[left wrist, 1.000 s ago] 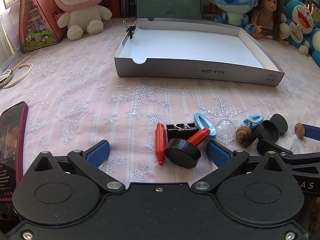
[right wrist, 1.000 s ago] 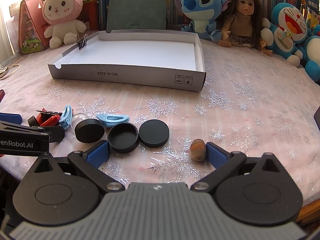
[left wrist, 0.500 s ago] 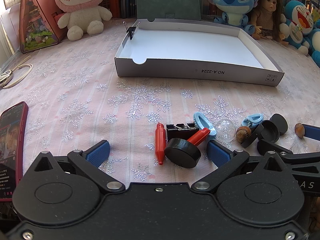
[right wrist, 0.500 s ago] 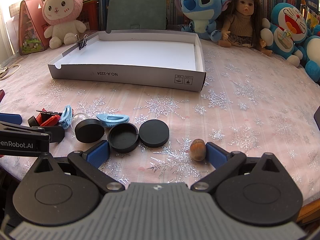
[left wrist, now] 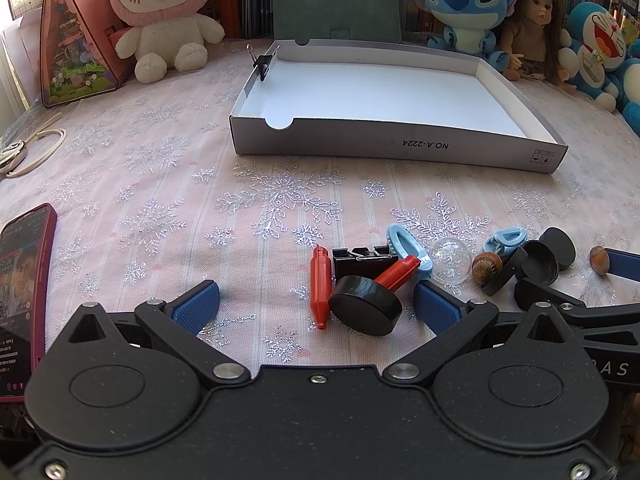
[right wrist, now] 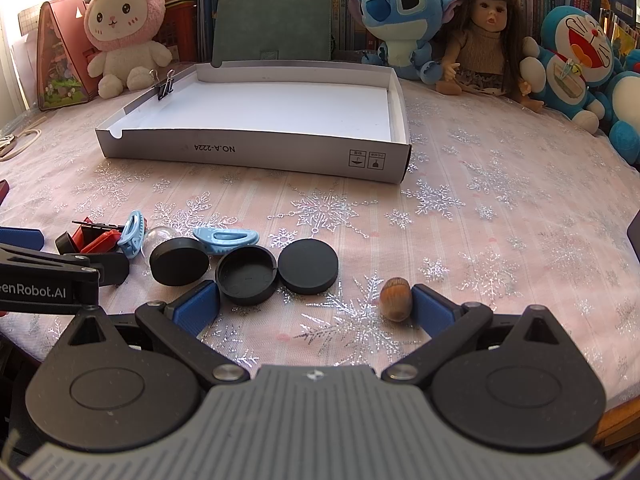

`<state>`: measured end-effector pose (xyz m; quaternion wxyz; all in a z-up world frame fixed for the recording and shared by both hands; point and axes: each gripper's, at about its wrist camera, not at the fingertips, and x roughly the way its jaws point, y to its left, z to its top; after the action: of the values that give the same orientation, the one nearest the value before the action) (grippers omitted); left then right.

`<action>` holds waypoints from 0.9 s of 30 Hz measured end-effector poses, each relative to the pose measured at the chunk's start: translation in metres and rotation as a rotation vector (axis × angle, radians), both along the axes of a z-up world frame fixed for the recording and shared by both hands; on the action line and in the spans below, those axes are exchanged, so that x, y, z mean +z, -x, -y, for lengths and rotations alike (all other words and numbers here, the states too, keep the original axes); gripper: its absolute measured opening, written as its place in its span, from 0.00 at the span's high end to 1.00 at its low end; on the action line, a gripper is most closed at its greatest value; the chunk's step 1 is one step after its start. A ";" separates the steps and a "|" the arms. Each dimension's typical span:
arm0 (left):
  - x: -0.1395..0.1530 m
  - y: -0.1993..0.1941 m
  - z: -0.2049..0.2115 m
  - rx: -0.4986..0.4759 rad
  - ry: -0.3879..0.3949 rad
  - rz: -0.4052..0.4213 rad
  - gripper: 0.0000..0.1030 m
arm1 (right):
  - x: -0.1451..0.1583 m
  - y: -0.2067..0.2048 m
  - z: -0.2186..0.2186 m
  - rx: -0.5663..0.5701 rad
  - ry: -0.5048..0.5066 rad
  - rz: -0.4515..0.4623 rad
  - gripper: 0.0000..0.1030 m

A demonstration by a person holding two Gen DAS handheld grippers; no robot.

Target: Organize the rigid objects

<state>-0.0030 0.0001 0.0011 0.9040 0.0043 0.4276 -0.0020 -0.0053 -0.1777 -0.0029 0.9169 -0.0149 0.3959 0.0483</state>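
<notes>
Both grippers held wide apart and empty over the near-edge clutter; the white tray not yet loaded.

The small items are seen strewn along the near edge of the table, while the white tray (left wrist: 392,148) lies well beyond them toward the far edge, bare inside but for a binder clip (left wrist: 262,62) pinched on its left wall. The left gripper (left wrist: 316,304) is spread with nothing between its pads; a black puck (left wrist: 364,306) and a red pen (left wrist: 320,284), its long axis running away from the tool, are framed between the fingers. The right gripper (right wrist: 316,306) is likewise spread and empty, a hazelnut (right wrist: 395,299) lying just against its right pad. The right gripper is judged nearer to a grasp, the nut needing only to be centred.
</notes>
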 end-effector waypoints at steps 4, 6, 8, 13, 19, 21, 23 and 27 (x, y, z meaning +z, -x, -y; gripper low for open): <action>0.000 0.001 0.000 -0.001 0.000 0.004 0.00 | 0.006 0.001 0.000 -0.004 0.000 0.001 0.00; 0.000 0.001 0.000 -0.001 0.000 0.003 0.00 | 0.007 0.001 0.000 -0.003 0.000 0.001 0.00; 0.000 0.001 0.000 -0.001 0.000 0.005 0.00 | 0.004 0.001 0.000 -0.002 0.000 0.001 0.00; 0.000 0.001 0.000 -0.001 0.000 0.005 0.00 | 0.006 0.001 0.001 -0.003 0.000 0.003 0.00; -0.001 0.001 0.000 -0.001 0.000 0.006 0.00 | 0.006 0.004 0.001 -0.006 -0.001 0.011 0.00; -0.001 0.000 0.000 -0.001 0.000 0.005 0.00 | 0.007 0.004 0.001 -0.006 -0.001 0.011 0.00; -0.001 0.001 0.000 -0.001 0.000 0.007 0.00 | 0.004 0.004 0.000 -0.006 -0.001 0.011 0.00; -0.001 0.001 0.000 -0.001 0.000 0.007 0.00 | 0.004 0.004 0.001 -0.006 -0.001 0.012 0.00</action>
<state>-0.0038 -0.0002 0.0001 0.9054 0.0046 0.4245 -0.0023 -0.0092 -0.1783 0.0010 0.9195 -0.0135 0.3902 0.0456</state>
